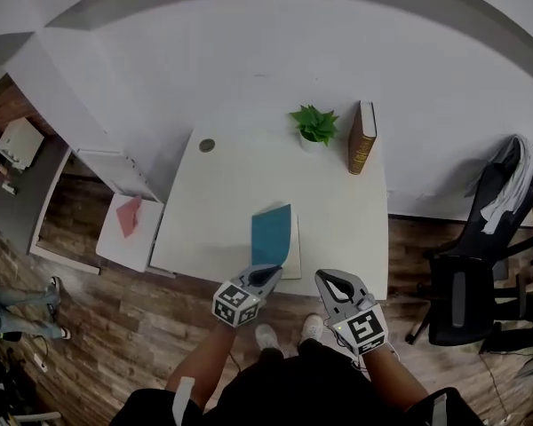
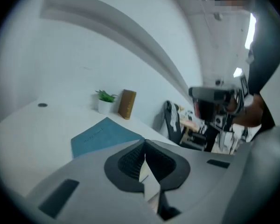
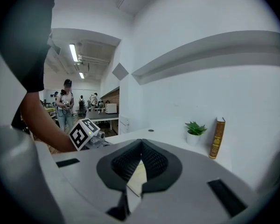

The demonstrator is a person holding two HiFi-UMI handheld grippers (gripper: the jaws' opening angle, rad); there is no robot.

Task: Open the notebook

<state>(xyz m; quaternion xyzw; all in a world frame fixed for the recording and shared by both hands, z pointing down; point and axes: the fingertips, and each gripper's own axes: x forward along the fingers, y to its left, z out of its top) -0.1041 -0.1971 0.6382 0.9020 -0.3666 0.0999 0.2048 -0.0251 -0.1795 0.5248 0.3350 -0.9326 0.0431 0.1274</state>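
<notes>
Here, a teal-covered notebook [image 1: 273,233] is pictured near the front edge of a white table [image 1: 226,185]. Its cover is raised off the pages and pinched at the near edge by the closed jaws of the left gripper [image 1: 271,273]. The right gripper [image 1: 324,278] is held just beside it, jaws together and empty. A potted plant [image 1: 314,124] and an upright brown book [image 1: 361,138] are stood at the table's far edge, well apart from the notebook. An office chair [image 1: 475,273] is parked to the right.

We find the notebook [image 1: 274,235] low and central on the worktop [image 1: 231,185], the plant [image 1: 314,124] just left of the upright book [image 1: 361,138] at its top edge, a chair [image 1: 466,291] far right
</notes>
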